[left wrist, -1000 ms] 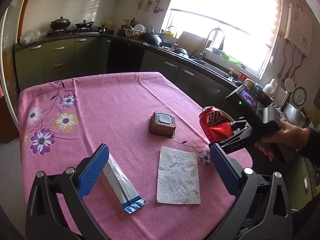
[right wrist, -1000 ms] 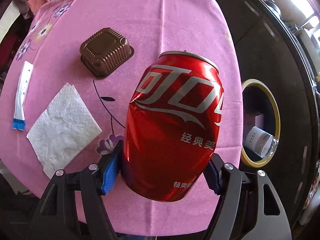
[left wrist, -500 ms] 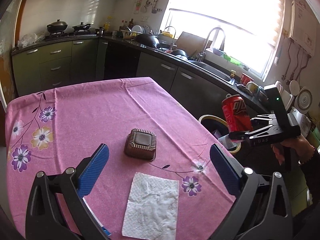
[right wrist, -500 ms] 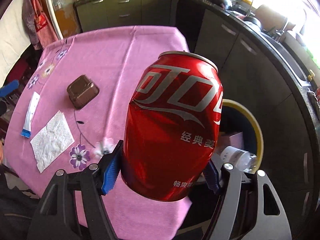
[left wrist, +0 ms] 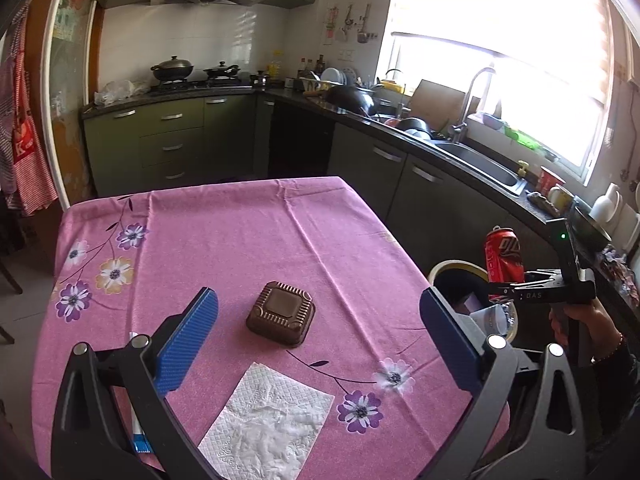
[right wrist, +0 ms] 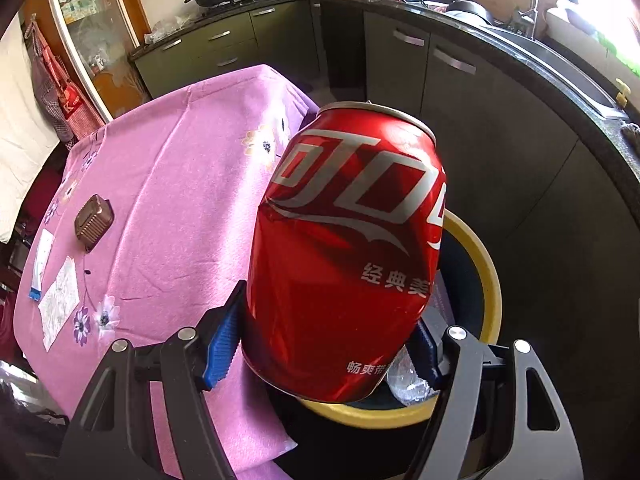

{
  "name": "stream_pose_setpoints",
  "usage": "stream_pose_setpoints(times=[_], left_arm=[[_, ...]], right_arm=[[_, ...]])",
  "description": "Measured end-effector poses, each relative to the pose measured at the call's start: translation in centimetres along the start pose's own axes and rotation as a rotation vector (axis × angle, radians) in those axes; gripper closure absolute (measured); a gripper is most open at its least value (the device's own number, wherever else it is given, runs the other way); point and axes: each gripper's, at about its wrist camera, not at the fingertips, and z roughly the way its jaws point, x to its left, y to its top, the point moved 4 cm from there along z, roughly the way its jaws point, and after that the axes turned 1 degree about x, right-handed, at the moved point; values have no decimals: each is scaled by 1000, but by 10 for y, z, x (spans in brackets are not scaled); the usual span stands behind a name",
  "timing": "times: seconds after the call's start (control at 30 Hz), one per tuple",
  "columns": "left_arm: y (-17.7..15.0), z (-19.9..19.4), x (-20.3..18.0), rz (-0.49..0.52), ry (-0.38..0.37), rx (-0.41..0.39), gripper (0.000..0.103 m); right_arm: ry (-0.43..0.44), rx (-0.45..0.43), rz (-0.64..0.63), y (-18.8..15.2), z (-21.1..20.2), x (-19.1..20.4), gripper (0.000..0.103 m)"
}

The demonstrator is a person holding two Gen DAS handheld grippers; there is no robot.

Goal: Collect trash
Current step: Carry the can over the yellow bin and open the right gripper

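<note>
My right gripper (right wrist: 320,354) is shut on a dented red cola can (right wrist: 348,248) and holds it upright over the yellow-rimmed trash bin (right wrist: 486,264) beside the table. The can (left wrist: 503,256) and bin (left wrist: 452,270) also show in the left wrist view. My left gripper (left wrist: 320,344) is open and empty above the pink tablecloth (left wrist: 224,232), over a brown ridged plastic tray (left wrist: 281,313), a white napkin (left wrist: 268,420) and a white wrapper with a blue end (left wrist: 138,436).
The bin holds a clear bottle (right wrist: 404,384) and other trash. Dark kitchen cabinets (left wrist: 420,196) and a sink counter run behind the bin. The table's right edge (left wrist: 404,252) is close to the bin.
My right gripper has carried the can off the table, rightward, to above the bin. My left gripper has tilted up and back, so the table looks farther away.
</note>
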Motion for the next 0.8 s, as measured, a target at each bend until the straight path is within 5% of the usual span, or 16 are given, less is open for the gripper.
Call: stream_pose_setpoints(times=[0.27,0.37,0.6,0.8], left_arm=[[-16,13,10,-57,86,68,7],[-17,15,11,-70,59,80,7],[-22,-1,11,-18,15,78,7],[-29,-29,52,20,112,112,7]], right_arm=[[-30,84,40,6,60,-19,31],[-71,69,68,7,61,-25,21],[-65,-86,130,-5,-15,-15,15],[-37,-164,166,-56,-65,37,14]])
